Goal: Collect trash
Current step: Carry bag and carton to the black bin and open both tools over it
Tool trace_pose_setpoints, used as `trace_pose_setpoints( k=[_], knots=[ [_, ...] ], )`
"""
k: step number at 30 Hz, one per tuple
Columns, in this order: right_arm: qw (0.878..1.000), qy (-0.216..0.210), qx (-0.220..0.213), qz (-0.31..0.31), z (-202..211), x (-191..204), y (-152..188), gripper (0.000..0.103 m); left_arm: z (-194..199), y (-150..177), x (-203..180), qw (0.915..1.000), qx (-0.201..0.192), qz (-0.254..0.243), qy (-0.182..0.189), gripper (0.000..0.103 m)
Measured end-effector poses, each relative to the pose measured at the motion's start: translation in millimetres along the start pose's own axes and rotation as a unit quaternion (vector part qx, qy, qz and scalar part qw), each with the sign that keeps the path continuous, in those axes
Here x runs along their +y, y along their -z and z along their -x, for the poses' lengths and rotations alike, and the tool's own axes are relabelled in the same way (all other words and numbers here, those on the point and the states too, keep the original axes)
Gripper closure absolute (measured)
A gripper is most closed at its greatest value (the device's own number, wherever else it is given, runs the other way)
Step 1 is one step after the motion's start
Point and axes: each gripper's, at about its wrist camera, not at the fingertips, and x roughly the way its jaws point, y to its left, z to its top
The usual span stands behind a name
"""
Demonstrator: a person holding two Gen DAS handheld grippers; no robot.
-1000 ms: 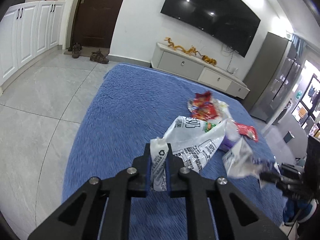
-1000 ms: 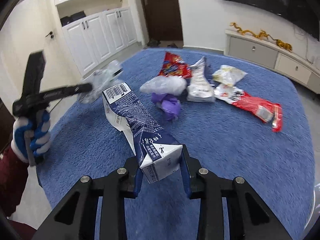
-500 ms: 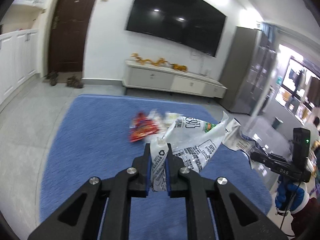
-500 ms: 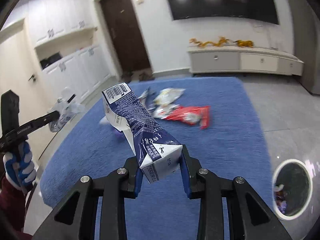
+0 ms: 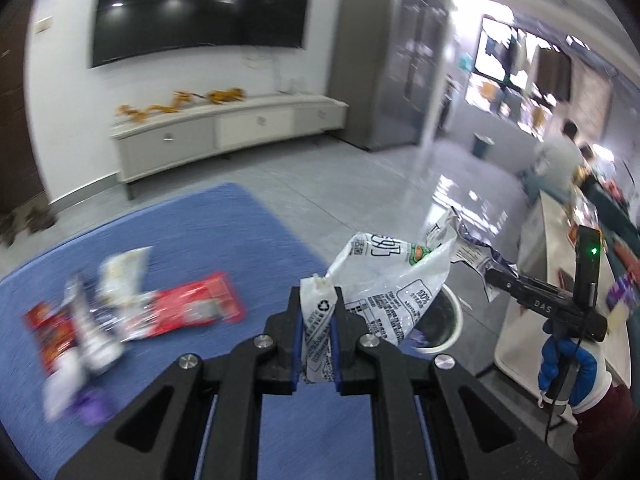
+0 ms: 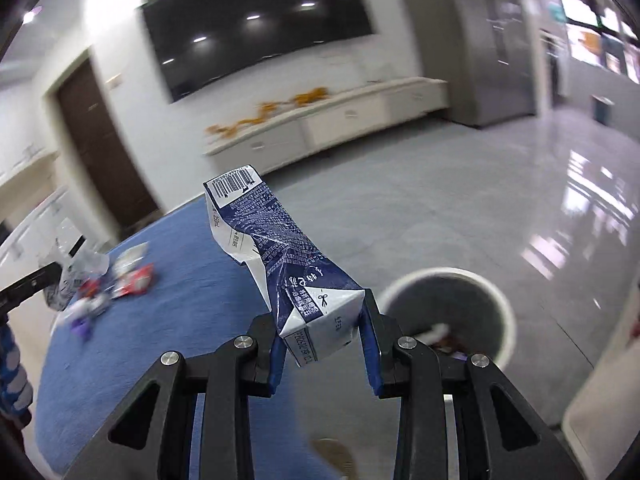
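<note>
while both hands hang above the blue rug [image 5: 192,240], my left gripper [image 5: 318,344] has its jaws nearly together, pinching a white plastic bag [image 5: 380,280]. my right gripper [image 6: 324,344] is partly spread, clamping a crumpled blue milk carton [image 6: 280,256] beside the white bin [image 6: 500,308].

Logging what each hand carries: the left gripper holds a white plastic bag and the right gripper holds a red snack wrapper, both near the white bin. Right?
Not quite. The right gripper holds a crushed blue-and-white carton, as the right wrist view shows. The rest stands.
</note>
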Motion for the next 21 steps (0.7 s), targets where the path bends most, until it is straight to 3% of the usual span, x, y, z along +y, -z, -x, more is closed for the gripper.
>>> trace_pose_setpoints(
  k=[5, 9, 13, 21],
  knots=[
    [0.997, 0.067, 0.009, -0.046, -18, -67, 2, 0.071, -76, -27, -65, 0.9977, 0.043, -0.045, 0.025, 0.092],
    [0.993, 0.094, 0.027, -0.070, -35, -108, 7, 0.071, -133, -41, -103, 0.9948, 0.074, -0.061, 0.035, 0.092],
    [0.990, 0.106, 0.042, -0.079, -58, -126, 7, 0.071, -177, -53, -131, 0.9934, 0.089, -0.060, 0.039, 0.092],
    [0.989, 0.107, 0.054, -0.092, -91, -146, 4, 0.069, -229, -70, -156, 0.9924, 0.101, -0.041, 0.057, 0.087]
  ],
)
